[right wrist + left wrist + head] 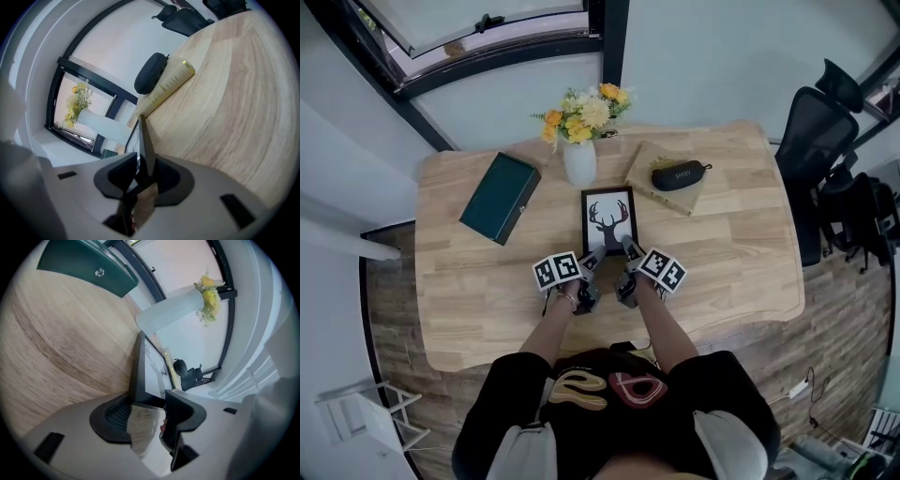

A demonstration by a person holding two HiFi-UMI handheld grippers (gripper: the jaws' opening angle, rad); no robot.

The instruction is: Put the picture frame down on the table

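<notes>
The left gripper [150, 404] has its jaws spread wide. The near left corner of the frame [609, 217] sits between them, and the pads seem to be off it, though that view is blurred at the pads. The right gripper [143, 171] is clamped on the frame's near right corner, both pads tight on the thin black edge. The frame lies on the table [731, 244] near its middle, picture side up, its far edge close to the vase [579, 161]. Whether its near edge is fully down I cannot tell. Bare wood runs wide on the right of the frame out to the table's right edge, and a narrower bare strip lies on its left before the box [500, 197]. The near strip of table, between the grippers and the edge by the person, is also bare. The book [642, 173] lies just beyond the frame's far right corner, with the case [680, 174] on top of it. The chair [816, 141] stands off the table's right end. The grippers cover the frame's near corners in the head view, and each gripper view shows the frame edge-on only. There are two grippers, and one each of frame, vase with flowers [581, 112], box, book, case and chair.
</notes>
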